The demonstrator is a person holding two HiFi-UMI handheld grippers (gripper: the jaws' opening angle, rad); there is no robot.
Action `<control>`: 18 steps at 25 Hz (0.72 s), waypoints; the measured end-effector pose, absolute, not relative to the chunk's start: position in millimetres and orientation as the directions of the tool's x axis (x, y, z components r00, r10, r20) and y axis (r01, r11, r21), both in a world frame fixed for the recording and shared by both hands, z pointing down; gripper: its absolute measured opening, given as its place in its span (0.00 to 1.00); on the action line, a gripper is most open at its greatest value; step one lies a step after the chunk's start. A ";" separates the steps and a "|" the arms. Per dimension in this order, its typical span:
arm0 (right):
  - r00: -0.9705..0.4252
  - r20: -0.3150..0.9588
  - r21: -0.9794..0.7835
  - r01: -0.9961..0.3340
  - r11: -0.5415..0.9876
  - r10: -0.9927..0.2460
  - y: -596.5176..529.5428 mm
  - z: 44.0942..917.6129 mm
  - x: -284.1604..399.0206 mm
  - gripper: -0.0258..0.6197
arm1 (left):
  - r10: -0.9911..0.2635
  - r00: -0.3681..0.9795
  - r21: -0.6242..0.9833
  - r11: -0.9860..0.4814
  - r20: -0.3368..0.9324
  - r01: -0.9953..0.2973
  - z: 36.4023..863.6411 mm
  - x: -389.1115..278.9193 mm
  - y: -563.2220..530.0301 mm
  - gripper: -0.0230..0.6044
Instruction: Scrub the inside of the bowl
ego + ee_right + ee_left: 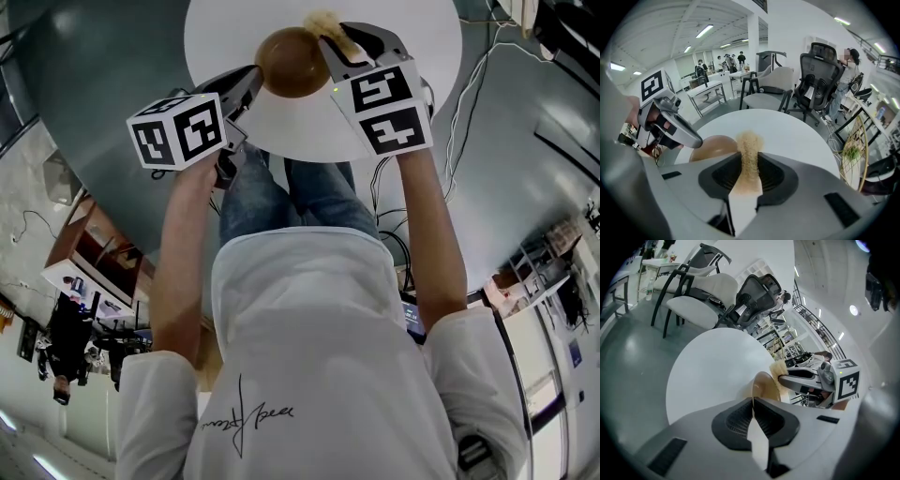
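A brown wooden bowl (292,61) is held tipped on its side over the round white table (412,37). My left gripper (251,80) is shut on the bowl's thin rim (753,386), as the left gripper view shows edge-on. My right gripper (337,42) is shut on a tan fibrous scrubber (749,150), whose tuft (323,22) sticks out past the jaws at the bowl's far right edge. In the right gripper view the bowl's rounded outside (712,145) lies left of the scrubber, with the left gripper (696,140) above it. The bowl's inside is hidden in all views.
A white chair (698,301) and a black office chair (757,294) stand beyond the table. Cables (469,103) trail over the grey floor at the right. A person (846,70) and desks (710,93) are far off.
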State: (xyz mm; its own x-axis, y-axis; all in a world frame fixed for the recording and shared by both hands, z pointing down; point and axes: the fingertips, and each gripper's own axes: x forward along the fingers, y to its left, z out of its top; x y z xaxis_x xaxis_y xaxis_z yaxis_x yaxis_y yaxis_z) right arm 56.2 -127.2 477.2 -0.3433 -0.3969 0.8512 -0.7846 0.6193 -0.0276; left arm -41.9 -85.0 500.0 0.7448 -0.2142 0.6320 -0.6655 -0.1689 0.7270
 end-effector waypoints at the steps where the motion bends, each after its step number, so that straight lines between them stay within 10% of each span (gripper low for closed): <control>1: -0.343 0.851 -0.024 -0.782 0.623 -0.398 -128.0 476.6 55.6 0.22 | -0.215 0.745 0.727 -0.169 0.632 -0.665 499.4 -42.0 -85.4 0.06; 18: -0.337 0.848 0.011 -0.760 0.650 -0.408 -136.1 473.5 49.1 0.22 | -0.215 0.754 0.738 -0.165 0.620 -0.654 497.2 -41.4 -87.1 0.06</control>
